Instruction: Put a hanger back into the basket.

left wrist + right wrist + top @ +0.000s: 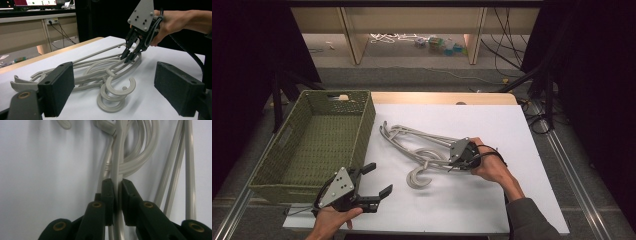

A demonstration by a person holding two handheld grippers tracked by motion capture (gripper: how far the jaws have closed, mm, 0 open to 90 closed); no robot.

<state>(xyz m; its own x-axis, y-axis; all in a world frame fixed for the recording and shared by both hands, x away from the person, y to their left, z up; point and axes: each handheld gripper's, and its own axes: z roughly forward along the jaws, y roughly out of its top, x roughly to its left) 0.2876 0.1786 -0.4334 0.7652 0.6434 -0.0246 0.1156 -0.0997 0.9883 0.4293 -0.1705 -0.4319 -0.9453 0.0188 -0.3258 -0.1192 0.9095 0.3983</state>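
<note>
A white tabletop (492, 125) with a wooden far edge stands on grey floor (412, 75). Beyond it stands a pale wooden desk (412, 20), cables (507, 45) beneath. Black curtains (247, 60) hang left and right.

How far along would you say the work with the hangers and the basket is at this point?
Early. Done: nothing shows inside the green basket. In hand: the right gripper is shut on one arm of a hanger in the pile of hangers lying on the white table. The left gripper hovers open beside the basket. Left: presumably every hanger remains to be moved.
</note>
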